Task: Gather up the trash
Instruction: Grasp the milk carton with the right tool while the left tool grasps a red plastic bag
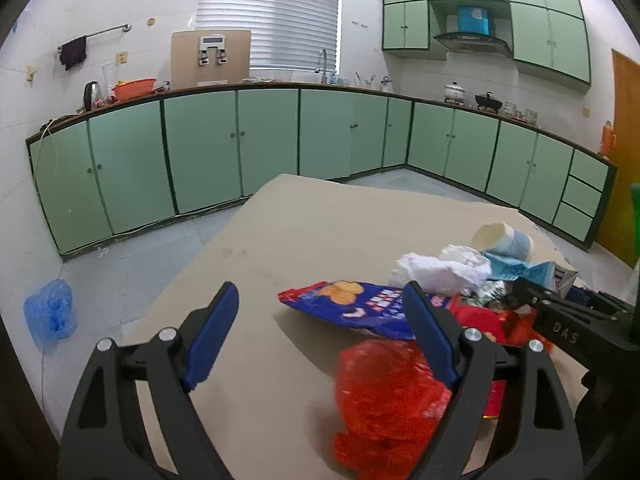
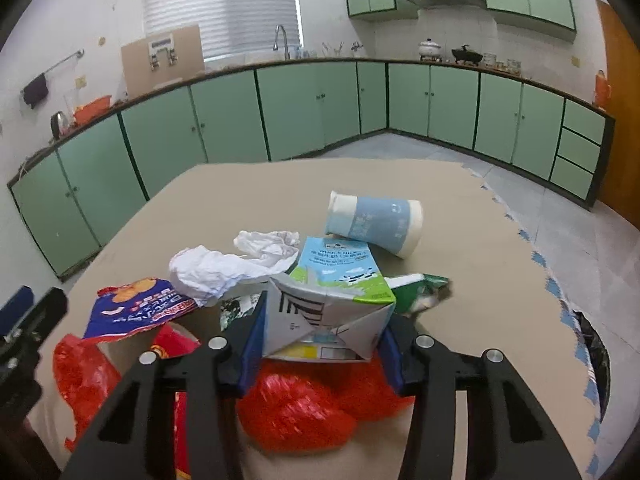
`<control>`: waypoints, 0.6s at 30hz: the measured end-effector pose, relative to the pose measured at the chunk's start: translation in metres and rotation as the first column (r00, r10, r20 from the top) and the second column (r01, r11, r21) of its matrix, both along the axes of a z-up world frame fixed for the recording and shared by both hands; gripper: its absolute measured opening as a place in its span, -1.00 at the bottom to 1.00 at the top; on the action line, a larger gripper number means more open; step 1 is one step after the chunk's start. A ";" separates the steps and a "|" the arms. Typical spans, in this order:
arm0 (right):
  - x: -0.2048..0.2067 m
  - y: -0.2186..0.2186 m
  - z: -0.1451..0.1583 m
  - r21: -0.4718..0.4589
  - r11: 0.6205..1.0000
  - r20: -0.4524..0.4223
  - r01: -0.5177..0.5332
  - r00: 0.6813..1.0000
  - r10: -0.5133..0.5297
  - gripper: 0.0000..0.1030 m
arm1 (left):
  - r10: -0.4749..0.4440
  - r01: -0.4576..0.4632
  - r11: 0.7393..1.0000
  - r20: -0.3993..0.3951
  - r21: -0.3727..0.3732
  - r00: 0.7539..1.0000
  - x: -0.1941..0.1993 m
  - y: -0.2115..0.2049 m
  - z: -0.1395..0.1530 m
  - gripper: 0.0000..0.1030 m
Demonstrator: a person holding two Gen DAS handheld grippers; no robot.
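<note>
A: Where's the right gripper point(image 2: 320, 340)?
B: Its fingers sit on either side of the milk carton point(image 2: 332, 300), which lies in the trash pile on the table point(image 2: 460, 320), above the red bag point(image 2: 296, 408)

A: And the left gripper point(image 1: 320, 336)?
B: Wide apart, empty, near the chip bag point(image 1: 352, 308). Next, I'd judge, lift the carton into the red bag

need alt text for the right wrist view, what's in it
The right gripper is closed on a whole milk carton above a red plastic bag on a cardboard-covered table. Behind lie crumpled tissue, a blue chip bag and a tipped paper cup.
</note>
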State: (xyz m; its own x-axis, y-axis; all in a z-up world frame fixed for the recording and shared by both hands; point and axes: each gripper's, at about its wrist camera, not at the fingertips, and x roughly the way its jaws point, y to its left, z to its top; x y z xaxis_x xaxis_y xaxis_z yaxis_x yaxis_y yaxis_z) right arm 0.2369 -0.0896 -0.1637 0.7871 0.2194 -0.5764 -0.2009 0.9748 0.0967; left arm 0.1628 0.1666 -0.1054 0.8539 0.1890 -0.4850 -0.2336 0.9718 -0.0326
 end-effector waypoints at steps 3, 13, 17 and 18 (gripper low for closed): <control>-0.015 -0.010 0.008 0.004 1.000 0.044 -0.006 0.999 0.006 -0.07 | -0.027 0.027 1.000 -0.004 -0.003 1.000 -0.002 -0.010 -0.002 0.65; -0.053 -0.045 0.021 -0.018 1.000 0.125 0.006 0.992 -0.004 -0.07 | -0.078 0.079 0.997 -0.020 0.004 0.997 -0.008 -0.037 -0.014 0.65; -0.055 -0.053 0.021 0.001 1.000 0.114 0.016 0.993 -0.017 -0.07 | -0.071 0.072 0.997 -0.031 0.031 0.997 -0.001 -0.041 -0.018 0.65; -0.055 -0.055 0.020 0.002 1.000 0.112 0.018 0.994 -0.018 -0.07 | -0.068 0.069 0.997 -0.033 0.034 0.997 0.000 -0.041 -0.019 0.65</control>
State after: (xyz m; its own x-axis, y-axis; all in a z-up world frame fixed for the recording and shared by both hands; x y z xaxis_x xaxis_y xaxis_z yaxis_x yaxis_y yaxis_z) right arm 0.1816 -0.1442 -0.1434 0.8506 0.2056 -0.4840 -0.1934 0.9782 0.0756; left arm 0.1629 0.1258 -0.1246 0.8497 0.1480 -0.5061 -0.1670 0.9859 0.0080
